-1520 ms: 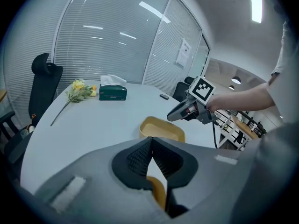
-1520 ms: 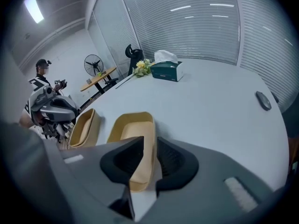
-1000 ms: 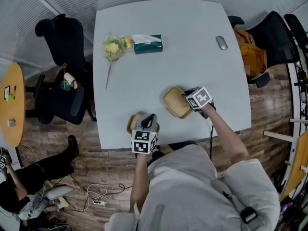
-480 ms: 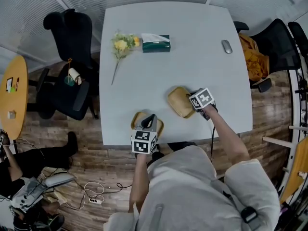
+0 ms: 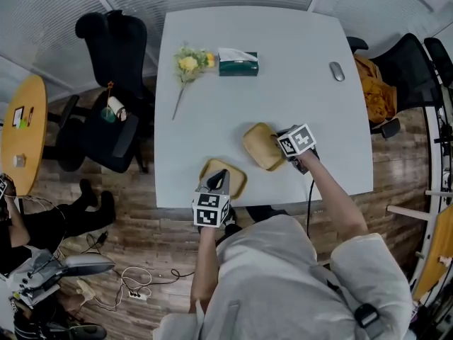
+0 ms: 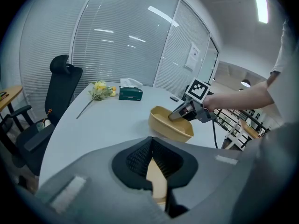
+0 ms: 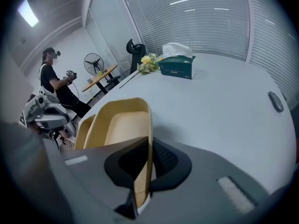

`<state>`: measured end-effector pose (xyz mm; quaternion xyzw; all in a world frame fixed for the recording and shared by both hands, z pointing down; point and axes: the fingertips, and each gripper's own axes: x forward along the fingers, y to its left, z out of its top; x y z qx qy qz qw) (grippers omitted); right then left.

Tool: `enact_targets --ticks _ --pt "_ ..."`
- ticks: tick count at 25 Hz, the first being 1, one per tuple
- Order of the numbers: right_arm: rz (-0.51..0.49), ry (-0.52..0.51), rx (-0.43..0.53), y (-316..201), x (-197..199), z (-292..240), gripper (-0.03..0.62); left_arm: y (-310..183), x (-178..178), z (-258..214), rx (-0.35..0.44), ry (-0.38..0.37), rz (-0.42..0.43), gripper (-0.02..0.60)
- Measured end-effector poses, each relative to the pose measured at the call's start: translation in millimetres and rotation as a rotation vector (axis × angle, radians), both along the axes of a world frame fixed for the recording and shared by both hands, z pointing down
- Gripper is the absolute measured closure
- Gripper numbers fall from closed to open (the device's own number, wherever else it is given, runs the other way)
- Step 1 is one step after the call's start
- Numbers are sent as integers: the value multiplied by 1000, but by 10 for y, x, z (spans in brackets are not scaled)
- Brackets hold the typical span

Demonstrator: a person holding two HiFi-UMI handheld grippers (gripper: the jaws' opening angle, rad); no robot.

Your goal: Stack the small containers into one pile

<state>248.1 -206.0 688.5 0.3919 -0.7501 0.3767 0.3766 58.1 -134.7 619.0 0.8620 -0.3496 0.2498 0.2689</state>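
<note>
Two tan containers are on the white table (image 5: pixel 283 69). My left gripper (image 5: pixel 219 180) is shut on the near rim of the left container (image 5: pixel 228 176), which rests by the table's front edge; that rim (image 6: pixel 156 181) shows between its pads. My right gripper (image 5: pixel 278 142) is shut on the right container (image 5: pixel 260 146). Its jaws have just been closing, with the thin wall (image 7: pixel 142 181) clamped between them. In the left gripper view the right container (image 6: pixel 170 123) hangs tilted just above the table with the right gripper (image 6: pixel 183 111) on its rim. The left container (image 7: pixel 82 129) lies just behind the held one (image 7: pixel 119 129).
A green tissue box (image 5: pixel 238 63) and a yellow flower bunch (image 5: pixel 187 67) lie at the table's far left, and a computer mouse (image 5: pixel 337 71) at the far right. Black office chairs (image 5: pixel 113 105) flank the table. A person (image 7: pixel 52 80) stands off to the side.
The right gripper has closed on the right container's rim and raised it a little toward the left one. The two containers are now closer together.
</note>
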Motion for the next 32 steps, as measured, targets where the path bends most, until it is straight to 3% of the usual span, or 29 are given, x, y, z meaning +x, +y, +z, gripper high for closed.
enact_targets --ticks 22,32 --pt "-235 -46 4 192 -1437 -215 585 551 -1048 -38 -3 -1 -192 575" --pt "-330 -12 -11 375 -1837 -101 585 767 -1369 -18 -8 7 -283 575"
